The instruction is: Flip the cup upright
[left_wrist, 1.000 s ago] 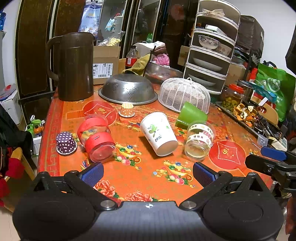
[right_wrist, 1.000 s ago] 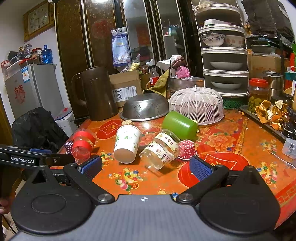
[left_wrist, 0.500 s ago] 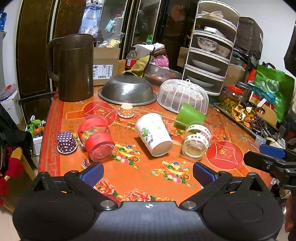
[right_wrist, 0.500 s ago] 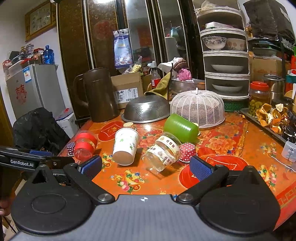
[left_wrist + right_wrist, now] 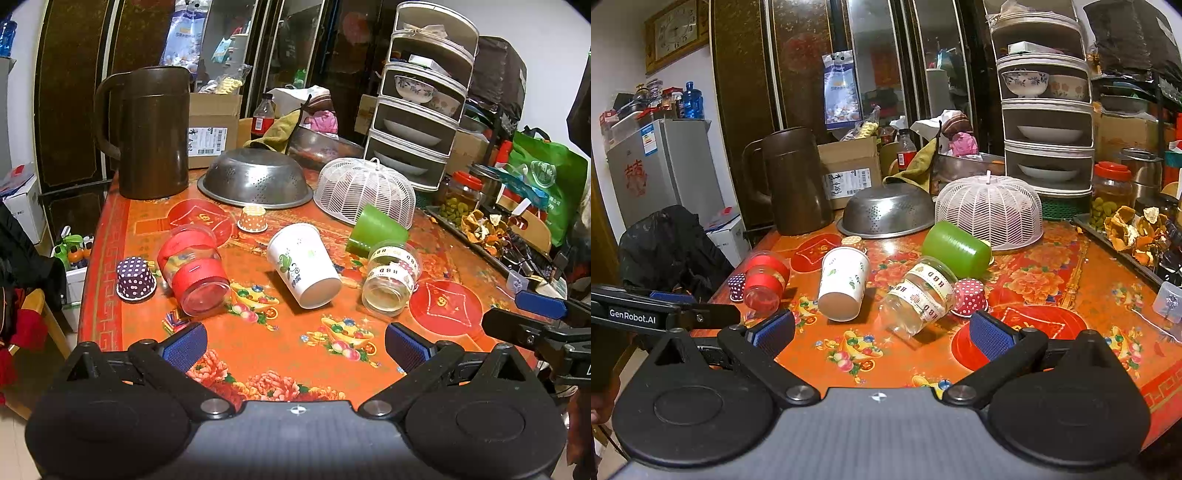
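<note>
A white paper cup with a green leaf print lies on its side on the red floral table, base toward me; it also shows in the right wrist view. A green cup, a clear taped jar and a red-banded jar also lie on their sides. My left gripper is open and empty, short of the white cup. My right gripper is open and empty, in front of the clear jar.
A brown pitcher, an upturned steel colander and a white mesh food cover stand at the back. Small dotted cupcake liners sit upside down. A tray of peels lines the right edge.
Both grippers have drawn back a little from the table, so the cups and jars sit slightly farther away. Nothing on the table has moved.
</note>
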`<act>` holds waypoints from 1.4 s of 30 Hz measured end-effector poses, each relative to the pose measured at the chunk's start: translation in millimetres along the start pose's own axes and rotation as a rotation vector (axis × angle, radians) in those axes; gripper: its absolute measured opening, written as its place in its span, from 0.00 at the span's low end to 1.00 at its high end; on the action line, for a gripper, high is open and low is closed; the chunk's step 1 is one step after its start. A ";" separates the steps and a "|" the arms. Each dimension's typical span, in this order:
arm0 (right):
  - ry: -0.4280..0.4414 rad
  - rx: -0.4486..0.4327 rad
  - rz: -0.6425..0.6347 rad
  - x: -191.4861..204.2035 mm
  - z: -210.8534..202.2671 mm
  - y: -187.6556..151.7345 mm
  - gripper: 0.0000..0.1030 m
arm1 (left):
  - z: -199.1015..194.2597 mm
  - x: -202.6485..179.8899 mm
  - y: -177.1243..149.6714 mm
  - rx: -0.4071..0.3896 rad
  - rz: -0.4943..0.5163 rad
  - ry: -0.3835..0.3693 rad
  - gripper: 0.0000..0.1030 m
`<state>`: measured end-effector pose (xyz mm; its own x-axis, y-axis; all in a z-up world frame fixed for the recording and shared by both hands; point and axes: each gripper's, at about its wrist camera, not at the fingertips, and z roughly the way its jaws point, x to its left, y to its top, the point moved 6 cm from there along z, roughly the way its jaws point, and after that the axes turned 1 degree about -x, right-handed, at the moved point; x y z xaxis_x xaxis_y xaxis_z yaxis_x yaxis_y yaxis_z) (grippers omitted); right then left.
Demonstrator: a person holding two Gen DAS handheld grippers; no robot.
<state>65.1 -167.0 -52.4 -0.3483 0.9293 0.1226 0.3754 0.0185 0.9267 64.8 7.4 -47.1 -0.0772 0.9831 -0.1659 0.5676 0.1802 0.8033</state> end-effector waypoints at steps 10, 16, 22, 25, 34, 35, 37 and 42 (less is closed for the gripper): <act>0.003 0.002 -0.005 1.2 -1.1 1.0 0.99 | -0.7 0.3 -0.1 0.001 -0.004 -0.001 1.00; 0.004 0.002 -0.005 0.6 -1.3 0.9 0.99 | -1.5 -0.5 -0.2 0.003 -0.003 -0.001 1.00; 0.003 0.002 -0.005 0.6 -1.2 0.7 0.99 | -2.0 -1.5 -0.1 0.003 -0.002 -0.003 1.00; 0.002 0.002 -0.006 0.6 -1.2 0.7 0.99 | -1.5 -2.6 -0.2 0.004 0.000 -0.003 1.00; 0.005 0.005 -0.005 -1.0 -1.5 0.3 0.99 | 0.8 -4.4 -1.1 0.008 0.002 -0.008 1.00; 0.005 0.005 -0.005 -1.7 -1.5 0.0 0.99 | 0.8 -4.5 -1.1 0.007 0.003 -0.008 1.00; 0.008 0.006 -0.005 -1.6 -1.4 -0.1 0.99 | 0.9 -5.1 -1.2 0.007 0.003 -0.007 1.00; 0.011 0.007 -0.001 -2.8 -1.3 -1.1 0.99 | 1.8 -5.7 -0.7 0.008 0.004 -0.009 1.00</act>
<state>64.5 -170.2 -53.3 -0.3583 0.9251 0.1257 0.3813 0.0221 0.9242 66.3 1.6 -47.7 -0.0674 0.9835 -0.1677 0.5744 0.1757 0.7995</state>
